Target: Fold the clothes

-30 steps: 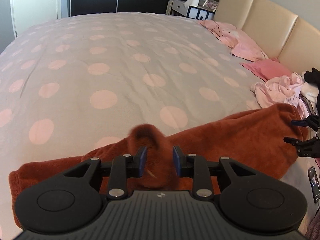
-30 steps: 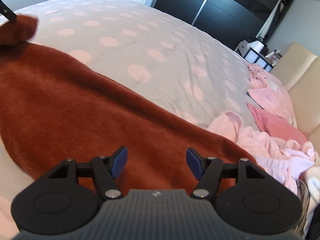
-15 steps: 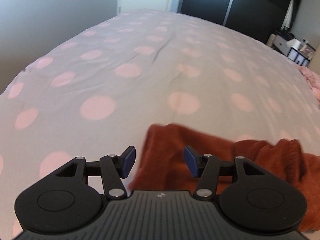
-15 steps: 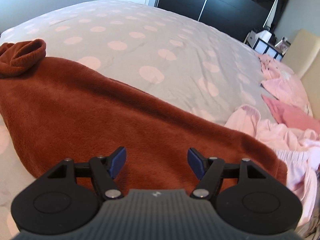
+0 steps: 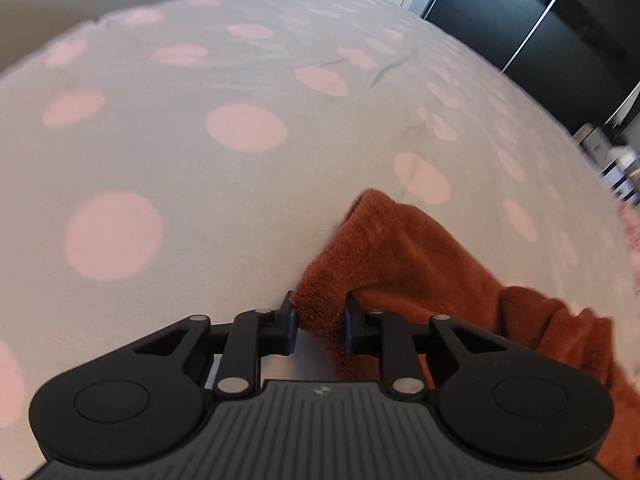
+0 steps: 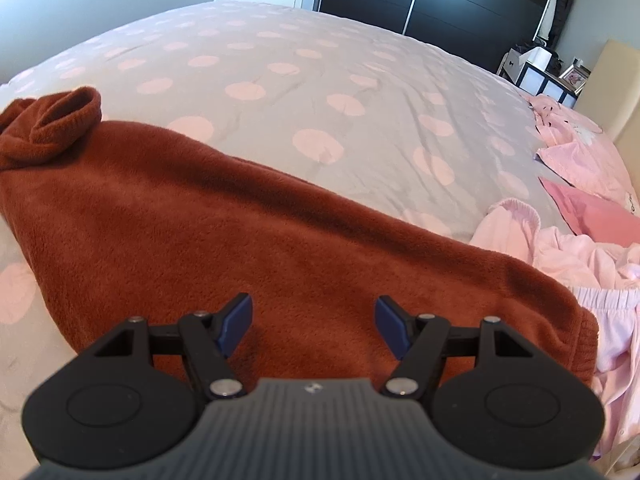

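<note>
On bedspread (image 6: 320,80) | left hand-held gripper (image 5: 320,326) pinching rust fleece garment (image 6: 240,232) corner | right hand-held gripper (image 6: 314,320) spread above it

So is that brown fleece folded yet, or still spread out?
Mostly spread: the fleece lies flat on the bed, one cuff bunched.

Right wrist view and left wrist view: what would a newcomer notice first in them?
First, the rust-brown fleece garment, spread across the near part of the grey bedcover with pink dots. The left tongs pinch one end of it, while the right tongs hover open above its middle. On the right lies a heap of pink clothes.
</note>
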